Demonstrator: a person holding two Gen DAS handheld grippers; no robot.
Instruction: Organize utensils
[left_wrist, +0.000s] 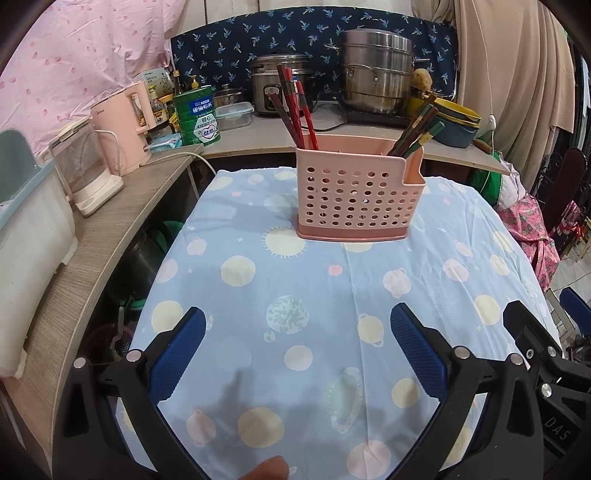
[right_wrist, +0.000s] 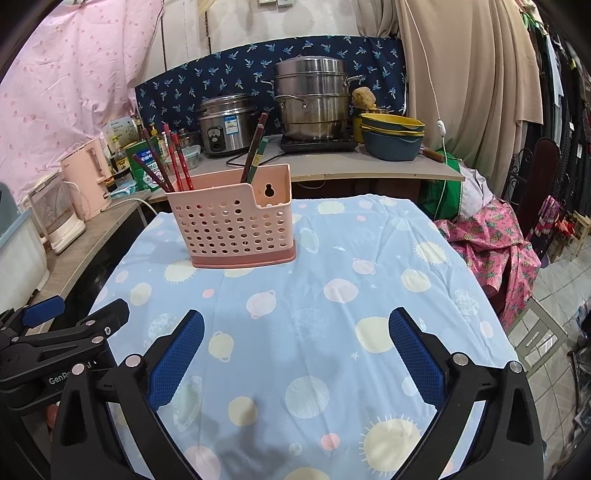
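A pink perforated utensil holder (left_wrist: 354, 195) stands upright on the blue planet-print tablecloth (left_wrist: 295, 288); it also shows in the right wrist view (right_wrist: 232, 225). Red and dark chopsticks (left_wrist: 295, 107) lean in its left compartment, also seen in the right wrist view (right_wrist: 173, 162). Green and brown chopsticks (left_wrist: 417, 129) lean in its right compartment, also seen from the right wrist (right_wrist: 255, 151). My left gripper (left_wrist: 297, 321) is open and empty, well short of the holder. My right gripper (right_wrist: 295, 321) is open and empty, also short of it.
A wooden shelf (left_wrist: 110, 236) at the left carries a pink kettle (left_wrist: 122, 129) and a clear kettle (left_wrist: 81, 170). The back counter holds a rice cooker (right_wrist: 225, 125), a steel steamer pot (right_wrist: 314, 99) and stacked bowls (right_wrist: 391, 136). Pink fabric (right_wrist: 491, 243) lies right of the table.
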